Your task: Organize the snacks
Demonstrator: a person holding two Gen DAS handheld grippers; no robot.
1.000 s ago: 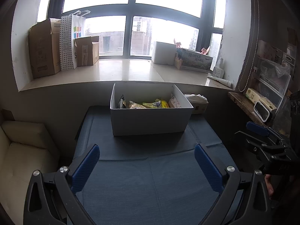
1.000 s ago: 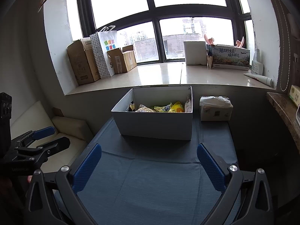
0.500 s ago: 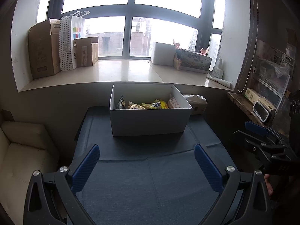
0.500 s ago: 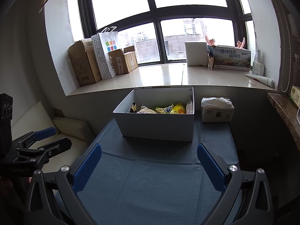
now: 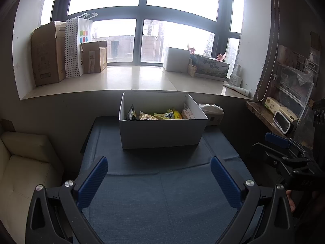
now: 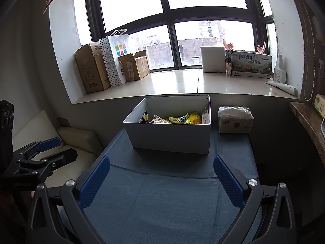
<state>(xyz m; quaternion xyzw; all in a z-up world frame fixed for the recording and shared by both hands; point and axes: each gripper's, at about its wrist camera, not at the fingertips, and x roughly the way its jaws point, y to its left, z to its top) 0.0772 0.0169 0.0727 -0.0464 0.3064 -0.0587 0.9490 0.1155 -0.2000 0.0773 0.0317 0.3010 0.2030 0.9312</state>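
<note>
On blue table [image 5: 162, 203], 1 white box [image 5: 162, 132], 2 tongs [image 5: 159, 180] [image 6: 161, 178] spread wide

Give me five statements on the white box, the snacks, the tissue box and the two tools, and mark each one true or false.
1. The white box stands on the blue cloth. True.
2. The snack packets lie scattered on the cloth in front of the box. False: they sit inside the box.
3. The left tool is open and holds nothing. True.
4. The right tool is shut on a yellow packet. False: it is open and empty, well short of the box.
5. The tissue box stands on the window sill. False: it stands on the cloth beside the white box, on its right side.
</note>
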